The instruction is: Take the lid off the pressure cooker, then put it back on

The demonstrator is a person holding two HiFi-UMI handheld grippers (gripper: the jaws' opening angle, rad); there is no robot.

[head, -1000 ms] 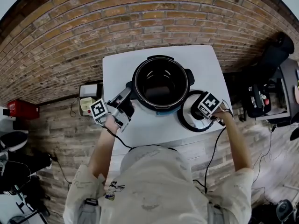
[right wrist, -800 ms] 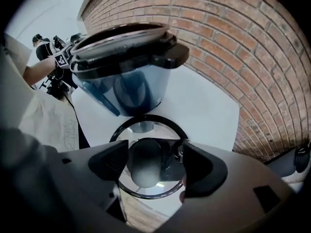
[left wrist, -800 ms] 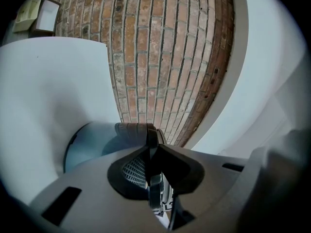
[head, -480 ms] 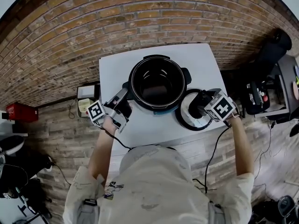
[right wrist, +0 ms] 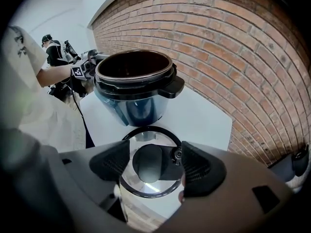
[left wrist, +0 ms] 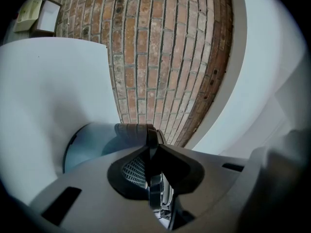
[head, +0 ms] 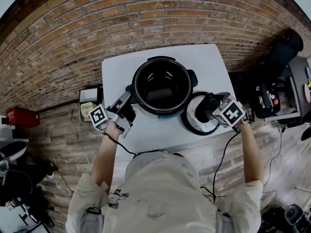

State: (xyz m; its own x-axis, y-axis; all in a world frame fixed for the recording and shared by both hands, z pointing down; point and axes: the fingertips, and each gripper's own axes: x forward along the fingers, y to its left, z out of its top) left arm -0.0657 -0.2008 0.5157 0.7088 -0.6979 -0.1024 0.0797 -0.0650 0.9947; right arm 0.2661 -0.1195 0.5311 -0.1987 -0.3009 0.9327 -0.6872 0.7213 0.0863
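Note:
The black pressure cooker [head: 163,85] stands uncovered in the middle of the white table [head: 146,135]; its dark pot is empty. My left gripper [head: 125,108] is shut on the cooker's left side handle [left wrist: 133,129], the blue-grey body [left wrist: 90,147] just beyond the left gripper [left wrist: 151,144]. The round lid [head: 194,124] lies flat on the table to the cooker's right. My right gripper [head: 208,108] hovers above it, pointing steeply down, open. In the right gripper view the lid's black knob [right wrist: 148,164] shows below the right gripper [right wrist: 150,160], untouched, with the cooker [right wrist: 133,81] beyond.
A brick wall runs behind the table. A small pale box [head: 90,108] and a red crate [head: 17,115] sit on the floor to the left. Dark equipment [head: 272,101] stands at the right. The lid lies near the table's front right edge.
The right gripper has lifted off the lid and tilted back, its marker cube swinging to the right. The lid stays on the table. The left gripper has kept its grip.

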